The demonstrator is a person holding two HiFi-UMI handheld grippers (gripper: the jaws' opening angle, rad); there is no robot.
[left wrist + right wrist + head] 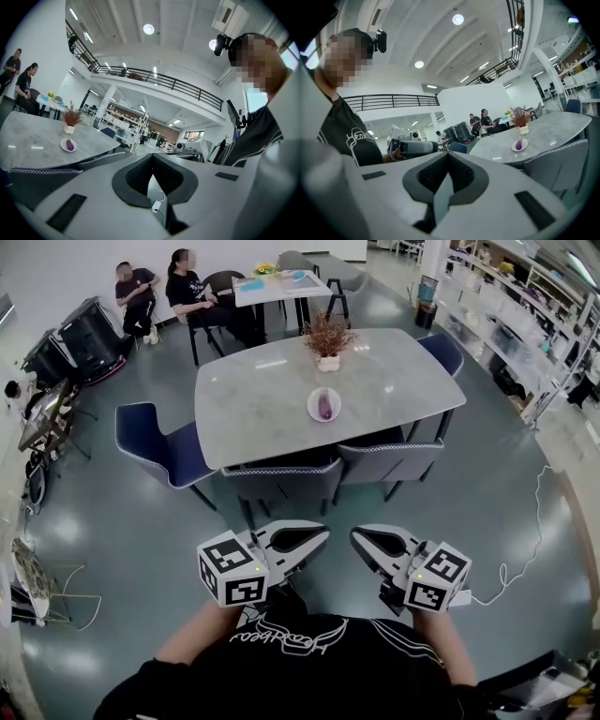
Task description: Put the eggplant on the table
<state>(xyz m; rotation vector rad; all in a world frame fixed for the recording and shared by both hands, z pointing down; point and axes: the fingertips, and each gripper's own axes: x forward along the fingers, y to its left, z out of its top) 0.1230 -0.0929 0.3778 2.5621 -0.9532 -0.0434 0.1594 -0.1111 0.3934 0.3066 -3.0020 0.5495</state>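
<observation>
A purple eggplant lies on a small white plate near the middle of the grey marble table, well ahead of me. My left gripper and right gripper are held close to my body, tips turned toward each other, far short of the table. Both are shut with nothing between the jaws. In the left gripper view the eggplant is small at the left beyond the left gripper. In the right gripper view the eggplant is at the right, beyond the right gripper.
A potted dried plant stands behind the plate. Two grey chairs are tucked in on my side of the table, and blue chairs stand at its ends. Two people sit at a far table. A white cable lies on the floor.
</observation>
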